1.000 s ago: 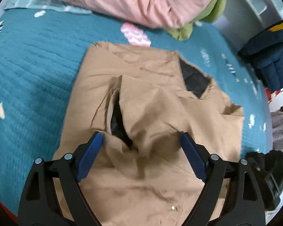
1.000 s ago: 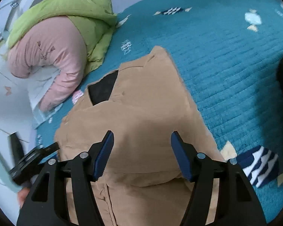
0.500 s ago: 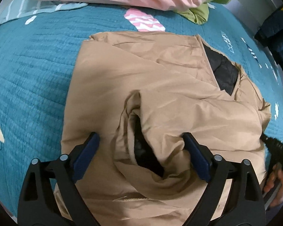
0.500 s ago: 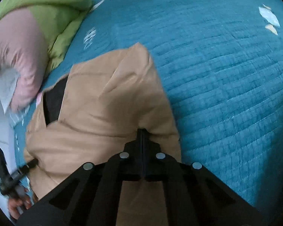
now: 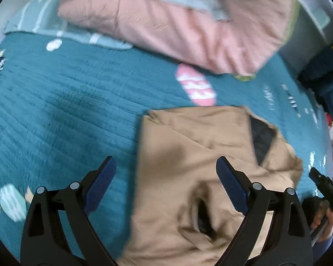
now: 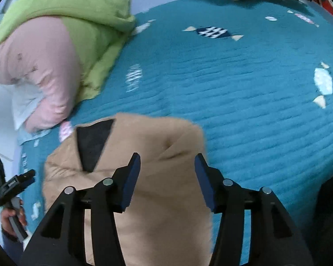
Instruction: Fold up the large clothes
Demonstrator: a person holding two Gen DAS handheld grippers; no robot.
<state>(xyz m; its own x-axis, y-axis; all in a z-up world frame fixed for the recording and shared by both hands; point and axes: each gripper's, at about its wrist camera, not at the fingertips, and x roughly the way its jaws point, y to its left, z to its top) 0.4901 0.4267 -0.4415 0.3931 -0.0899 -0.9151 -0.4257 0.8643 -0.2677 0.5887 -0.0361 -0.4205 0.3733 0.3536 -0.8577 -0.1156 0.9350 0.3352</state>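
A tan jacket (image 5: 188, 155) with a dark lining at its collar lies folded on a teal quilted bedspread (image 5: 66, 110). It also shows in the right wrist view (image 6: 162, 188). My left gripper (image 5: 166, 184) is open and empty, held over the jacket's left edge. My right gripper (image 6: 167, 181) is open and empty, just above the jacket's right part. A dark sleeve opening (image 5: 202, 217) gapes low in the left wrist view.
A pink and green padded jacket (image 6: 55, 44) is heaped at the far side of the bed, also in the left wrist view (image 5: 188, 28). Dark blue clothing (image 5: 326, 71) lies off the bed's far right. The right gripper's handle and hand (image 5: 324, 199) show at the right edge.
My right gripper was shut on the jacket half a second ago and is now open. My left gripper has shifted left and back. The jacket lies more compactly folded.
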